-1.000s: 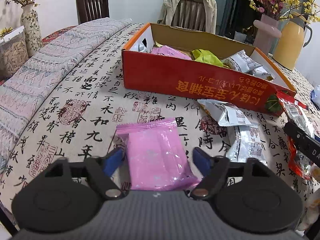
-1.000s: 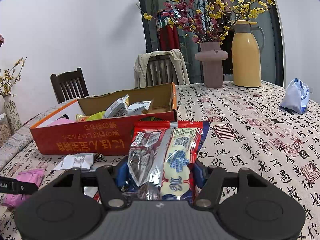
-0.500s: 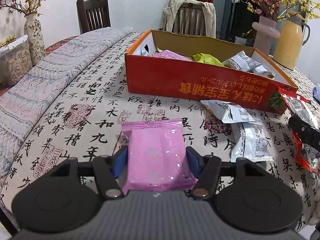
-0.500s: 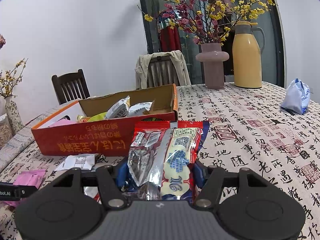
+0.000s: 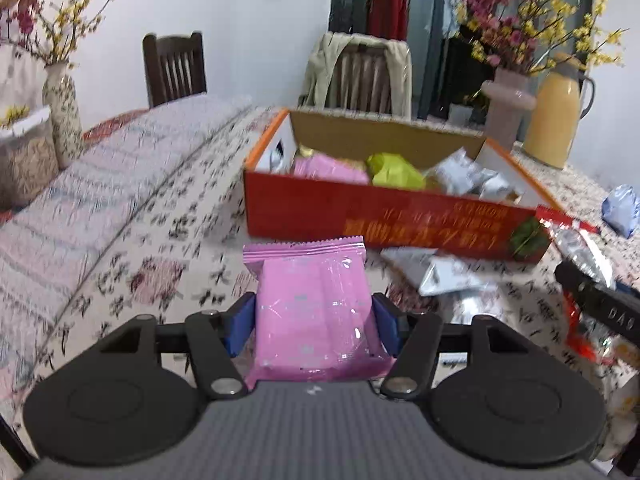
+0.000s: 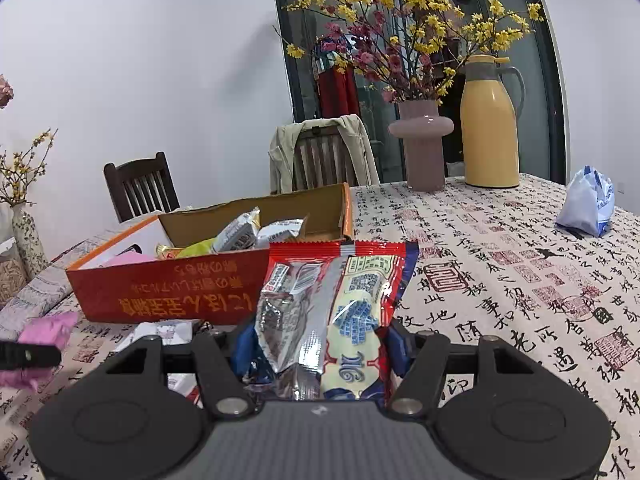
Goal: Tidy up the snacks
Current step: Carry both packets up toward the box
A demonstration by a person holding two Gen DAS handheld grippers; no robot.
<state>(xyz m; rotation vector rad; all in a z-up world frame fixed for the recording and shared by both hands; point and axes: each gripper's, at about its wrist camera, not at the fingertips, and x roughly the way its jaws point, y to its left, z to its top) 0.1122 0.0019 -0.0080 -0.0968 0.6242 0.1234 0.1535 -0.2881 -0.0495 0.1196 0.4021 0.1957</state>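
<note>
My left gripper (image 5: 314,326) is shut on a pink snack packet (image 5: 312,300) and holds it above the tablecloth, short of the red cardboard box (image 5: 360,216). The box holds pink, green and silver packets. My right gripper (image 6: 320,344) is shut on a red and silver snack packet (image 6: 340,300), held up beside the box (image 6: 172,292). The pink packet (image 6: 44,332) and the tip of the left gripper show at the left edge of the right wrist view. The right gripper's tip (image 5: 600,304) shows at the right of the left wrist view.
Silver packets (image 5: 444,276) lie on the cloth in front of the box. A pink vase (image 6: 422,144), a yellow thermos (image 6: 490,124) and a blue-white bag (image 6: 586,208) stand at the far right. Chairs stand behind the table. A patterned vase (image 5: 64,112) and a container stand at the left.
My left gripper closed on the pink packet and lifted it off the cloth toward the box. My right gripper kept its packet and rose slightly.
</note>
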